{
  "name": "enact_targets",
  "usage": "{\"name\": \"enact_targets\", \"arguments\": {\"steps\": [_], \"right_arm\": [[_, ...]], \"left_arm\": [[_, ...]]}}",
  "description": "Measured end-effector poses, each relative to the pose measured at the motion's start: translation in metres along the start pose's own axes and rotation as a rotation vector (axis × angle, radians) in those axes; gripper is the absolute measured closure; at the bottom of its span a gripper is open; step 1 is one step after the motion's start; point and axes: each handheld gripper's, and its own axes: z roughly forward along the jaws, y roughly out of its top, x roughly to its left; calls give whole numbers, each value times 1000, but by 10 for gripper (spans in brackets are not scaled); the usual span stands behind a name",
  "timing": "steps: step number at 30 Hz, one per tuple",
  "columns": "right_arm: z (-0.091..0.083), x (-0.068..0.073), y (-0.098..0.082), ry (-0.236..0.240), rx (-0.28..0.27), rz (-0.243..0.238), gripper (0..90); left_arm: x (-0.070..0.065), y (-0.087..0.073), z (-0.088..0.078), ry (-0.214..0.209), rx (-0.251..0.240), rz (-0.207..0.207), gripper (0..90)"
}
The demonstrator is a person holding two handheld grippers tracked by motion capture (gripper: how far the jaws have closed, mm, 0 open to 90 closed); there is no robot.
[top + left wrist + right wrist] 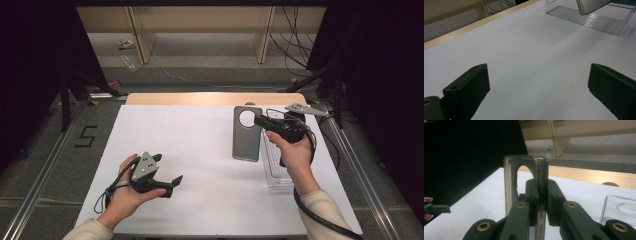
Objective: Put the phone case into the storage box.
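The right gripper (pixel 260 120) is clamped on a grey phone case (pixel 246 134), its jaws pinching the case's edge near the round camera hole. In the right gripper view the two jaws press on either side of the thin case wall (pixel 541 182), with the case standing on edge and the hole just left of the pads. In the high view the case hangs upright above the table (pixel 200 150), held from the right, its flat back facing the camera and the hole at the top. Its lower end is off the surface, just beside a clear plastic tray (pixel 276 170) that lies on the table under the right hand (pixel 295 150).

The left gripper (pixel 167 186) rests in the left hand (pixel 127 192) at the near left of the table, well apart from the case. Its jaws stand wide apart with nothing between them; the left gripper view shows bare white table between the two black jaws, and the tray (pixel 594 21) and the case's lower corner (pixel 591 6) far off at the top right
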Motion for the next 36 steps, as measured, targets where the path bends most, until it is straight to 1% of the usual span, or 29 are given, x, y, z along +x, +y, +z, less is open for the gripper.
{"name": "enact_targets", "arguments": {"steps": [36], "right_arm": [[-13,-14,6,-42,-26,20,822]], "left_arm": [[0,0,0,2,-1,0,36]]}}
